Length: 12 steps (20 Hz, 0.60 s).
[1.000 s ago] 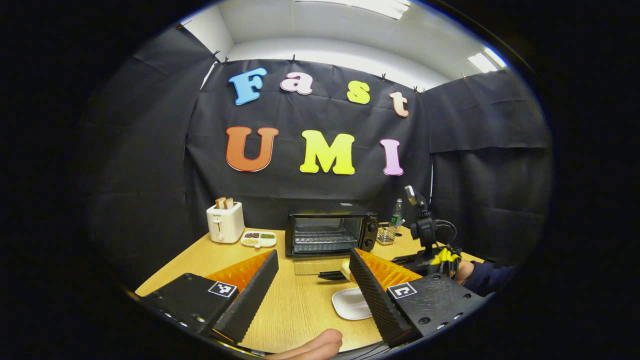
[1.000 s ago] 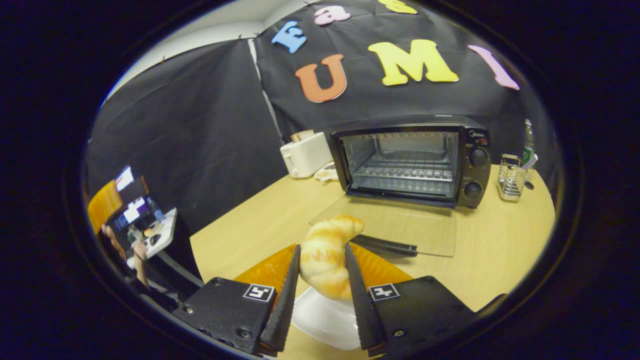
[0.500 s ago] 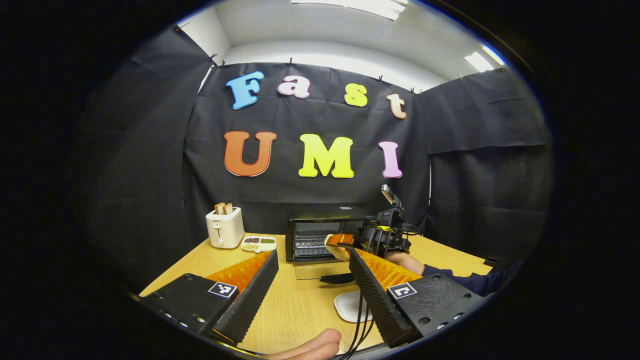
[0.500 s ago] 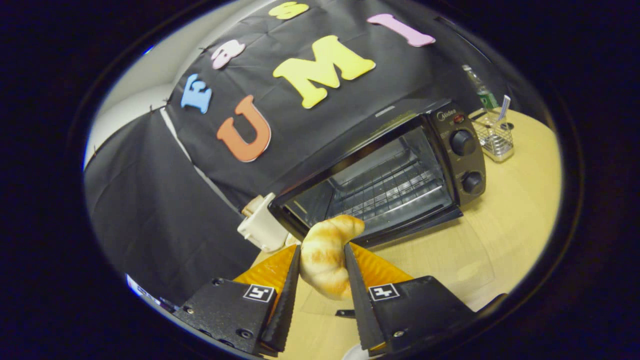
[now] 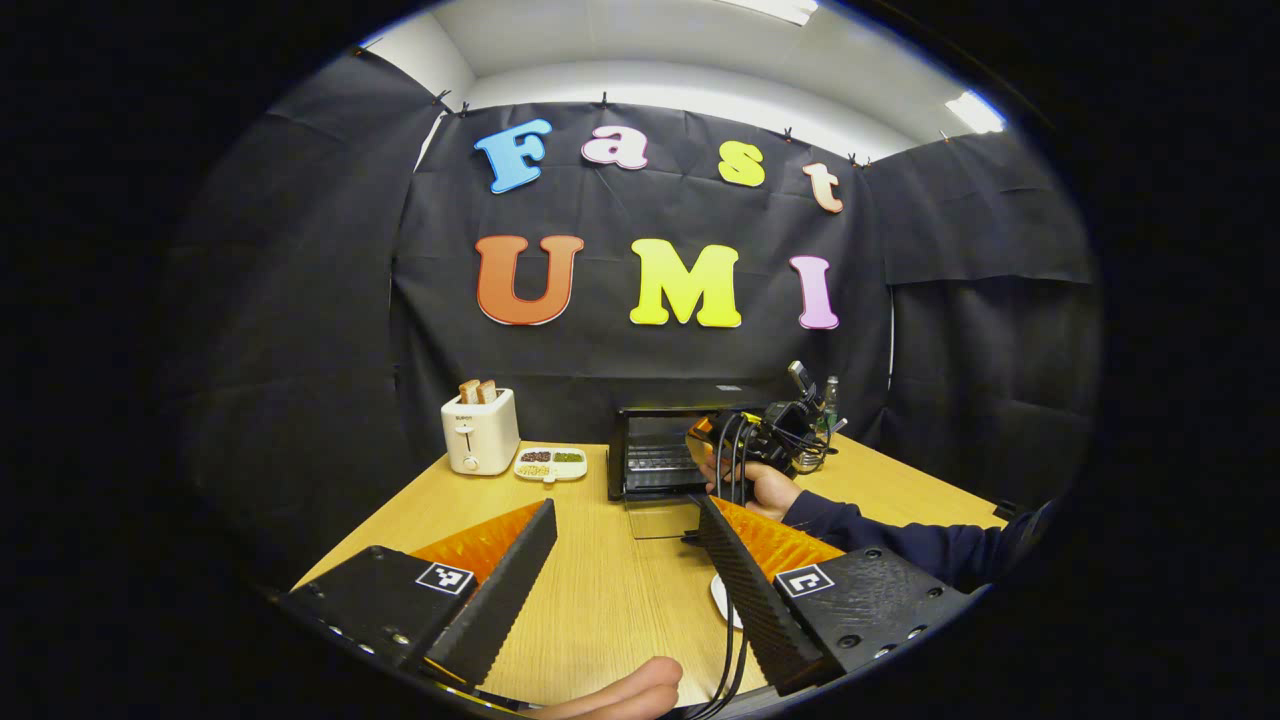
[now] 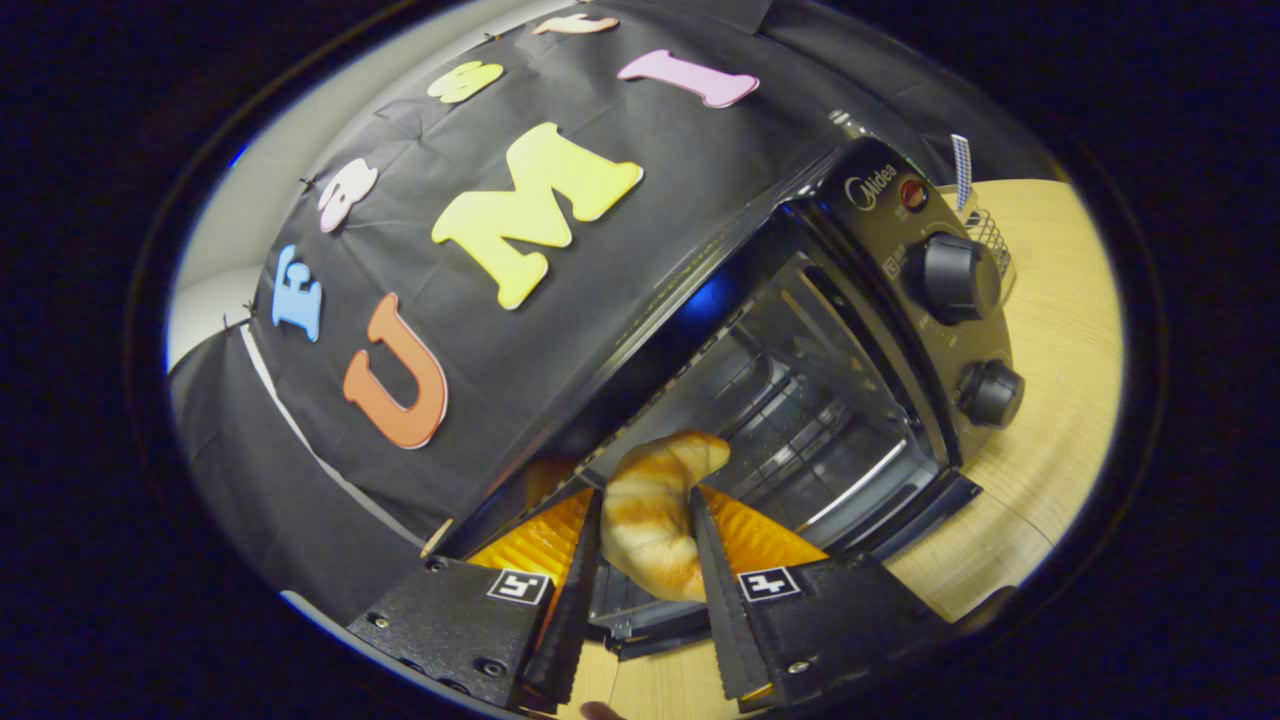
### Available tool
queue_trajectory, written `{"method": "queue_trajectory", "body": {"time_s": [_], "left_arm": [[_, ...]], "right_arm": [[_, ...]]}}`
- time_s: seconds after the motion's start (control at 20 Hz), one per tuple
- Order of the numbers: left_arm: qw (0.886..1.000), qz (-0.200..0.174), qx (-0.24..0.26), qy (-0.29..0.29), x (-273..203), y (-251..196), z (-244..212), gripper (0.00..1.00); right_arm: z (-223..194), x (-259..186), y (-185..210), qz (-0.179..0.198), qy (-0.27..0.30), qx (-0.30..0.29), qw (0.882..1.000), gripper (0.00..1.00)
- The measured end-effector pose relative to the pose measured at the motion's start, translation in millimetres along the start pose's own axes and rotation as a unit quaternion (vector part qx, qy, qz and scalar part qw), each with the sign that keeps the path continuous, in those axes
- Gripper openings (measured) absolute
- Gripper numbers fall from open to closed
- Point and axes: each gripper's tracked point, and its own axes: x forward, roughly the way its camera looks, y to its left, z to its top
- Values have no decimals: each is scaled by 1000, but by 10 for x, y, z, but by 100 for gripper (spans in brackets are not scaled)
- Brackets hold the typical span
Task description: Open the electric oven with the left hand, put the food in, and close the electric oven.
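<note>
Croissant (image 6: 648, 520) clamped between both fingers of right hand-held gripper (image 6: 643, 585), at the mouth of the open electric oven (image 6: 800, 400) (view tilted). Left hand-held gripper (image 5: 625, 570) spread wide, nothing held, above tabletop (image 5: 600, 590).

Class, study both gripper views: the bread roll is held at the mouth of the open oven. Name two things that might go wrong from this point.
1. The right gripper is strongly tilted relative to the oven, so the bread roll may land crooked on the wire rack or catch the opening's edge.
2. The glass door lies open flat over the table; the hand withdrawing could knock it.
</note>
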Motion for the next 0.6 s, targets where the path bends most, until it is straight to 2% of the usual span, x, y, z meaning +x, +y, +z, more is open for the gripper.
{"method": "queue_trajectory", "body": {"time_s": [0.2,0.3,0.4,0.5,0.55,0.6], "left_arm": [[1000,2,-8,17,82,12,-106,94],[1000,1,-12,27,139,-12,-161,94],[999,0,-11,32,156,-36,-177,94],[1000,-2,-9,30,152,-63,-163,94],[1000,-2,-8,27,139,-73,-144,94],[1000,-2,-8,26,119,-84,-132,94]], "right_arm": [[64,199,-61,-9,-31,-31,999,57],[57,222,-35,-4,-33,-36,999,53],[16,255,-28,-6,-25,-44,999,55],[-39,200,-59,-15,-10,-52,998,69],[-53,160,-59,-15,-7,-49,999,69],[-54,104,-64,-17,-6,-47,999,81]]}}
